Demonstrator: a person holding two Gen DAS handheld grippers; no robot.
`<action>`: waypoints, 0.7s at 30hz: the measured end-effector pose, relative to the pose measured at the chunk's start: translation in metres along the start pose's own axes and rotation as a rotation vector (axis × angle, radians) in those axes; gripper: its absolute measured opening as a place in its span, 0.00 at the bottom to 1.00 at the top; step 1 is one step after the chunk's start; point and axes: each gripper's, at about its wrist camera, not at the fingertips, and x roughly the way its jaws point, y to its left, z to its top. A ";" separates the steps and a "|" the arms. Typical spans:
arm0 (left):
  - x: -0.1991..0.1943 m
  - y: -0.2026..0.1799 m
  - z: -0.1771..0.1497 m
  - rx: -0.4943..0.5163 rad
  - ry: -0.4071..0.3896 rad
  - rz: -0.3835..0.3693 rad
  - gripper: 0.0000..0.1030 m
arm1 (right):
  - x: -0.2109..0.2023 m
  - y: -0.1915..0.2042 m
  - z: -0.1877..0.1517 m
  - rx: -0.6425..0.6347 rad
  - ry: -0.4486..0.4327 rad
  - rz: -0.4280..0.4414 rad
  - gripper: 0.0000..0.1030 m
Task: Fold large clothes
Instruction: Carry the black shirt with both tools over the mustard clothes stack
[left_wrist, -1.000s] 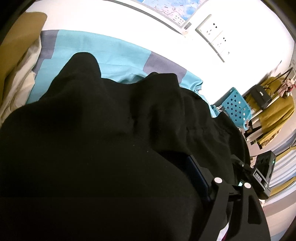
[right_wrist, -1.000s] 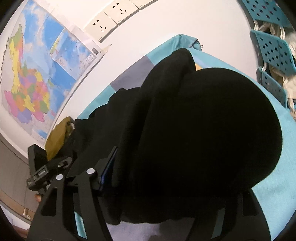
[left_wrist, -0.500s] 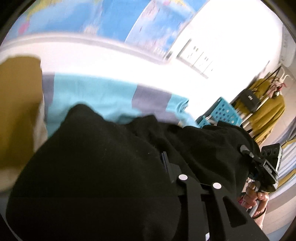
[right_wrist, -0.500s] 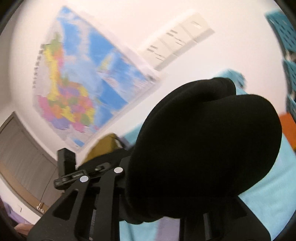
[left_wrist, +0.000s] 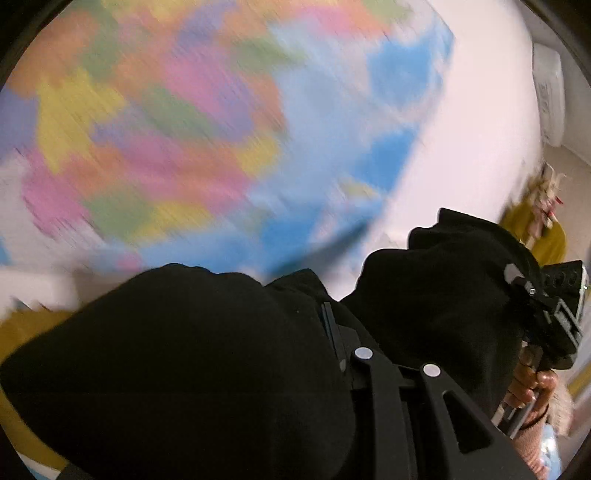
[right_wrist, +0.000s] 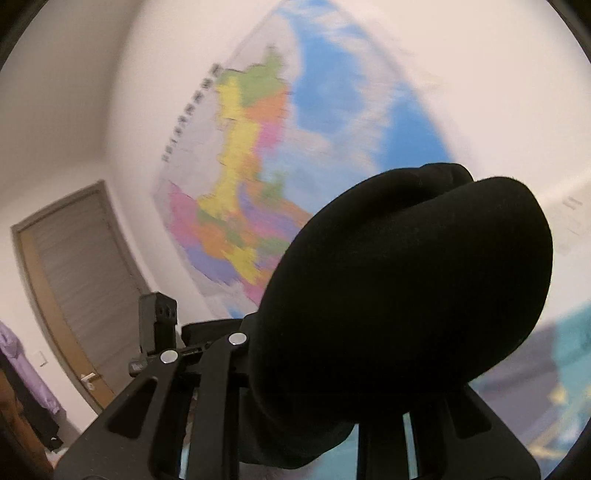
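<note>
A large black garment (left_wrist: 192, 362) fills the lower half of the left wrist view, bunched over my left gripper (left_wrist: 299, 332), which is shut on a fold of it; only one finger edge (left_wrist: 330, 325) shows. In the right wrist view the same black garment (right_wrist: 406, 295) bulges over my right gripper (right_wrist: 332, 354), shut on it with the fingertips hidden. The cloth hangs between the two grippers, lifted off the bed. The right gripper (left_wrist: 554, 310) and the hand holding it show at the right of the left wrist view. The left gripper (right_wrist: 159, 325) shows at the left of the right wrist view.
A coloured wall map (right_wrist: 258, 166) hangs straight ahead, blurred by motion. A grey door (right_wrist: 74, 273) stands at the left, with purple clothing (right_wrist: 22, 369) hanging beside it. The teal and grey bed sheet (right_wrist: 535, 369) lies low at the right. Mustard cloth (left_wrist: 22, 332) lies at the left.
Both grippers have closed on the black garment and risen with it. The views have swung from the bed up to the wall map.
</note>
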 end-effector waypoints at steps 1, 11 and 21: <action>-0.008 0.008 0.011 -0.009 -0.024 0.020 0.21 | 0.019 0.008 0.006 -0.017 -0.005 0.038 0.20; -0.076 0.218 0.009 -0.168 -0.221 0.388 0.22 | 0.235 0.025 -0.088 0.065 0.185 0.269 0.20; -0.055 0.354 -0.134 -0.472 -0.062 0.462 0.25 | 0.276 -0.014 -0.216 0.234 0.532 0.205 0.42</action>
